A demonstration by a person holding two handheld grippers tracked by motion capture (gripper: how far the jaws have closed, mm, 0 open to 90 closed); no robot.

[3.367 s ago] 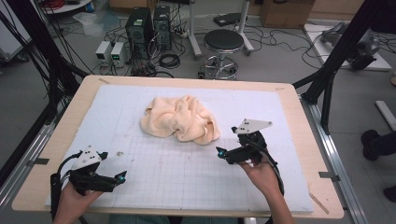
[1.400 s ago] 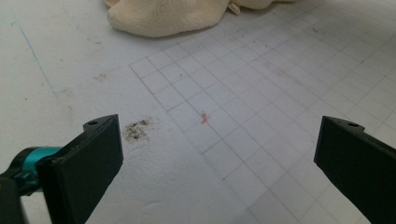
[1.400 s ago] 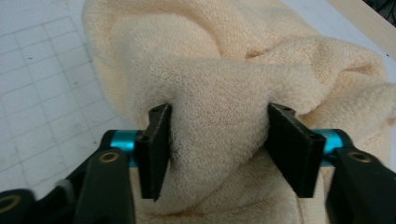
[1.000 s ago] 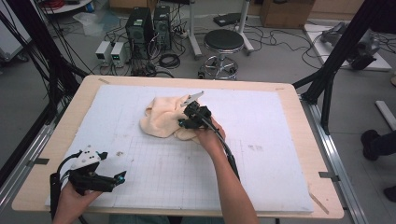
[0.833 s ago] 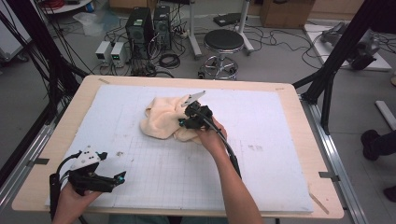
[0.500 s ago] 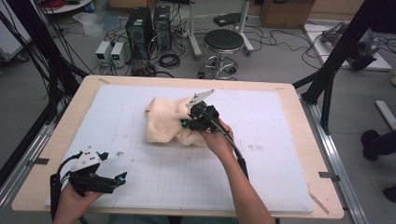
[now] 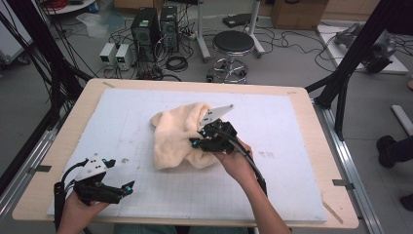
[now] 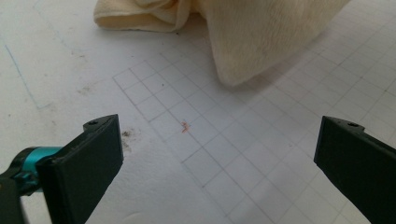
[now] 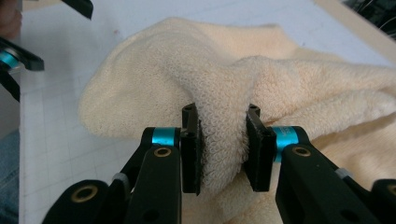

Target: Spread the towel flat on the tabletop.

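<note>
A cream terry towel (image 7: 176, 139) lies crumpled in the middle of the white gridded mat (image 7: 292, 126). My right gripper (image 7: 196, 143) is shut on a thick fold of the towel (image 9: 223, 140) and holds that part lifted off the mat. In the right gripper view the fold is pinched between both black pads (image 9: 191, 149). My left gripper (image 7: 125, 188) rests low near the mat's front left corner, open, with nothing between its jaws. In the left gripper view (image 8: 219, 163) the towel's hanging edge (image 8: 261, 42) is farther off, above the grid lines.
The mat covers a wooden table (image 7: 311, 100). Small dirt marks (image 7: 124, 160) dot the mat left of the towel. Beyond the table stand a stool (image 7: 233, 44), computer towers (image 7: 146, 29) and cables on the floor. Black frame legs (image 7: 350, 63) stand to the right.
My right gripper moved from the mat's right side to the towel, shut on a fold and has pulled it up and toward the front. The left gripper has stayed put.
</note>
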